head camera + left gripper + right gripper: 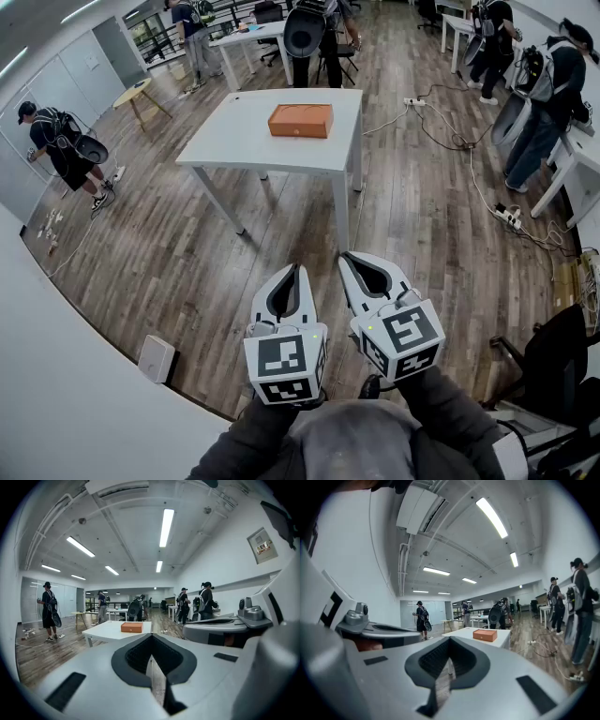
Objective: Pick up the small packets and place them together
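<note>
Left hand-held gripper [295, 269] and right hand-held gripper [345, 255] hang side by side close in front of the person's body, pointing almost level out over the wooden floor [187, 253]. Each has its jaws pressed together with nothing between them. Farther out, well apart from both, stands a white desk [234, 141], and toward its far right part lies an orange box [300, 120]. No small packets can be made out on the desk top or on the floor near it; whether they are inside the box cannot be told. Beyond the desk, cables [450, 141] trail across the floor and several people [66, 150] stand about the room. By my reading the task has not begun and this is the approach. The next move calls for walking up to the desk, finding the packets, and spreading one pair of jaws before reaching for the first.
</note>
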Motion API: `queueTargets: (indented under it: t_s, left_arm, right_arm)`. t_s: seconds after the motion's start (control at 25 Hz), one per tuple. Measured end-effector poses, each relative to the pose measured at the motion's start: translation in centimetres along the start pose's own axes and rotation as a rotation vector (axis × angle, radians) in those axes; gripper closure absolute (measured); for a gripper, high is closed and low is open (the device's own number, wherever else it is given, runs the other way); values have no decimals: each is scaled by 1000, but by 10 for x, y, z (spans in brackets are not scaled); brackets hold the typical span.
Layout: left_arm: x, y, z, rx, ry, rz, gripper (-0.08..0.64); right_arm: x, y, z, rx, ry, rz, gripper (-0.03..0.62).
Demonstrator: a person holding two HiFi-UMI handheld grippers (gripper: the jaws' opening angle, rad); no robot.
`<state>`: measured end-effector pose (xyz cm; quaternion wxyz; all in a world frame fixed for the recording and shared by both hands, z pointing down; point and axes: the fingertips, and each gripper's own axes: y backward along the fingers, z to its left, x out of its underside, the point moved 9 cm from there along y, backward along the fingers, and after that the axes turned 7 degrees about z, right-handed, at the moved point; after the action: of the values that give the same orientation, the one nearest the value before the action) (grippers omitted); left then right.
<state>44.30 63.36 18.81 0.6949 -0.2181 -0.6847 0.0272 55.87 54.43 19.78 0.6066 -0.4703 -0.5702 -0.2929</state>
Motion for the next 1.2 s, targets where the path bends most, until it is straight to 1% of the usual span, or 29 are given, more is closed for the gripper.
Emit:
queueTargets:
  t_s: [0.36,0.56,0.72,0.92,1.2]
  left_arm:
    - [0,-13,-24,-4,10,14,563]
    - [2,-19,-33,-32,20,16,563]
    - [8,-22,-33,-52,34,32,563]
    - [13,-36,-18,-62,52,37,563]
    - [7,-82,32,-39,85,37,563]
  right_arm:
    - [3,10,-24,-6,-17,-15,588]
    - [9,11,-37,-45,-31,-1,588]
    - [17,7,-39,-70,-34,18,588]
    - [20,-14,-40,-91,-31,28,588]
    - [10,-73,-40,-75,-9,51,588]
